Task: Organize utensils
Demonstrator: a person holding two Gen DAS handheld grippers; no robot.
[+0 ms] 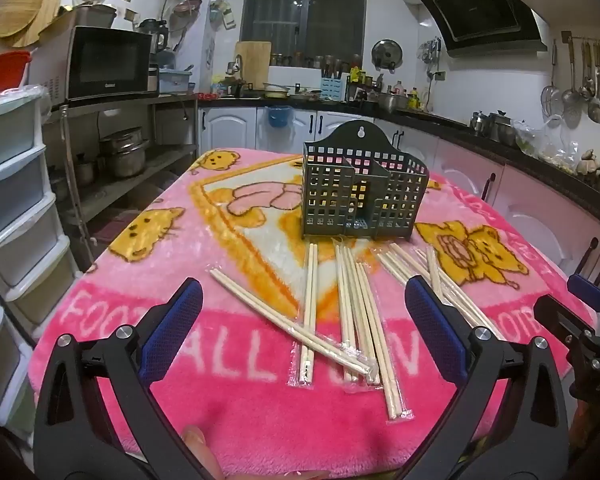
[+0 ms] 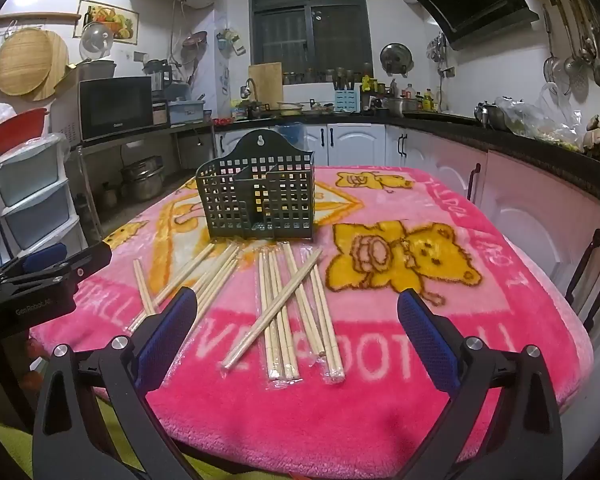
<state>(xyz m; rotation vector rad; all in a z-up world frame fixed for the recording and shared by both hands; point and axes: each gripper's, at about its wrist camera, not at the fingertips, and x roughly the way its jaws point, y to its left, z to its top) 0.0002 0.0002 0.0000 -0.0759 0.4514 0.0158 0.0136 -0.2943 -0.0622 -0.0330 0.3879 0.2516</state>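
Observation:
A dark green perforated utensil holder [image 1: 360, 192] stands upright on the pink blanket-covered table [image 1: 172, 280]; it also shows in the right wrist view [image 2: 260, 200]. Several pairs of wooden chopsticks in clear wrappers [image 1: 352, 304] lie scattered in front of it, also in the right wrist view [image 2: 288, 304]. My left gripper [image 1: 304, 300] is open and empty, held above the near chopsticks. My right gripper [image 2: 298, 312] is open and empty, over the right-hand group. The right gripper shows at the left view's right edge [image 1: 580, 320]; the left gripper shows at the right view's left edge [image 2: 52, 276].
A stack of plastic drawers [image 1: 12, 200] stands left of the table. A steel shelf with a microwave [image 1: 108, 64] and pots is behind it. Kitchen counters and white cabinets [image 1: 480, 168] run along the back and right. Chair backs [image 2: 592, 268] are at the table's right edge.

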